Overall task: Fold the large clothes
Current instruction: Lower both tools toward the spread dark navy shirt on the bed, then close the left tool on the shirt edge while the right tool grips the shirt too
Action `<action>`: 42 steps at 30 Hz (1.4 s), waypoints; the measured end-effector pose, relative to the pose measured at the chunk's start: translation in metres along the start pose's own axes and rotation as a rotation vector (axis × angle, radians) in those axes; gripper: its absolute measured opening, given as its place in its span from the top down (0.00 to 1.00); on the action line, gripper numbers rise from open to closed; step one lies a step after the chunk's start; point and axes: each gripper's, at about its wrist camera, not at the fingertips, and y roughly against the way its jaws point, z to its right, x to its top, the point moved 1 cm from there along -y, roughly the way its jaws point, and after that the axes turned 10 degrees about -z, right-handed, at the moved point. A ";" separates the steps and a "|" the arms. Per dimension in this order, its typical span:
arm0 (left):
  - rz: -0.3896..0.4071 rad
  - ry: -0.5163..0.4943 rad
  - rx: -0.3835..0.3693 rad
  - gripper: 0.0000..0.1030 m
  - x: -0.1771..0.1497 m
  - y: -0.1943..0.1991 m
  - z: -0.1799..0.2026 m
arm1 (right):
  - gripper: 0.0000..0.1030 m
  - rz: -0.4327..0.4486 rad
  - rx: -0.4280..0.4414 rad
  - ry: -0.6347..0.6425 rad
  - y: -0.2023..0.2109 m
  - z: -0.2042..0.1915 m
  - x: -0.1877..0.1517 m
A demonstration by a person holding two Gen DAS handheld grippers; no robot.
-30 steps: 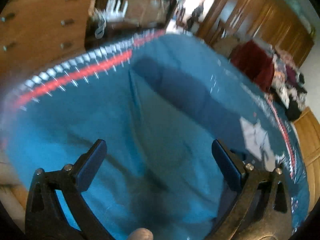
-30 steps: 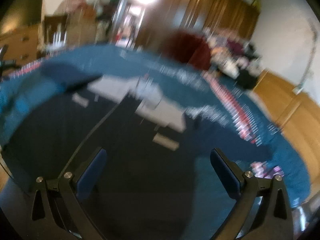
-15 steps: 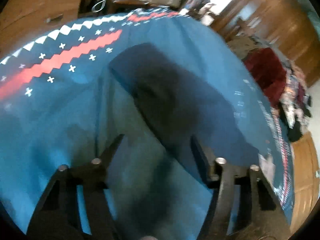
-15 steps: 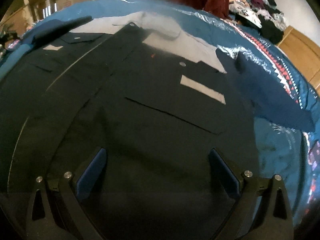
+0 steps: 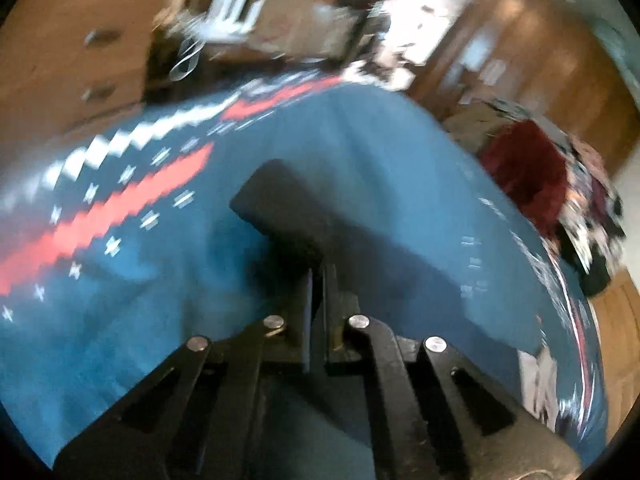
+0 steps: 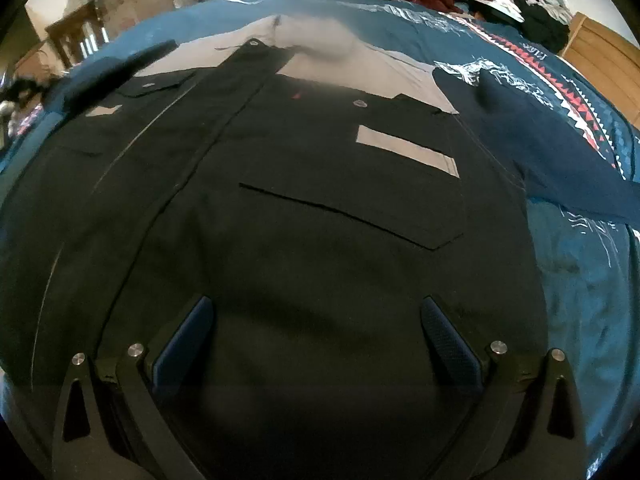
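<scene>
Shirt (image 6: 304,216): dark, button-front, grey collar and yoke, lying flat on the blue patterned bedspread (image 6: 592,288). Long axis runs near-to-far in the right wrist view, collar (image 6: 320,46) at the far end, hem end toward the camera. Right-hand sleeve (image 6: 560,160) angles out sideways over the bedspread; chest pocket with a grey strip sits right of the button line.

Right gripper (image 6: 316,332): jaws spread wide, hovering low over the lower body of the shirt, pointing toward the collar; contact with the fabric can't be judged.

Left gripper (image 5: 318,292): fingers pinched nearly together on the dark sleeve (image 5: 288,208), which stretches away from it across the bedspread, cuff end farthest. View is motion-blurred. Red clothes pile (image 5: 532,176) beyond the far right bed edge.
</scene>
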 end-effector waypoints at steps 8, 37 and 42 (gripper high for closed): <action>0.052 -0.462 -0.516 1.00 -0.070 0.076 0.244 | 0.10 0.039 0.095 -0.068 0.015 0.021 -0.004; -0.074 0.052 -0.072 0.31 -0.056 -0.025 -0.050 | 0.15 0.030 0.525 -0.069 0.044 -0.021 0.080; -0.012 0.094 -0.172 0.30 -0.073 -0.021 -0.064 | 0.15 0.040 0.875 0.052 0.051 -0.141 0.206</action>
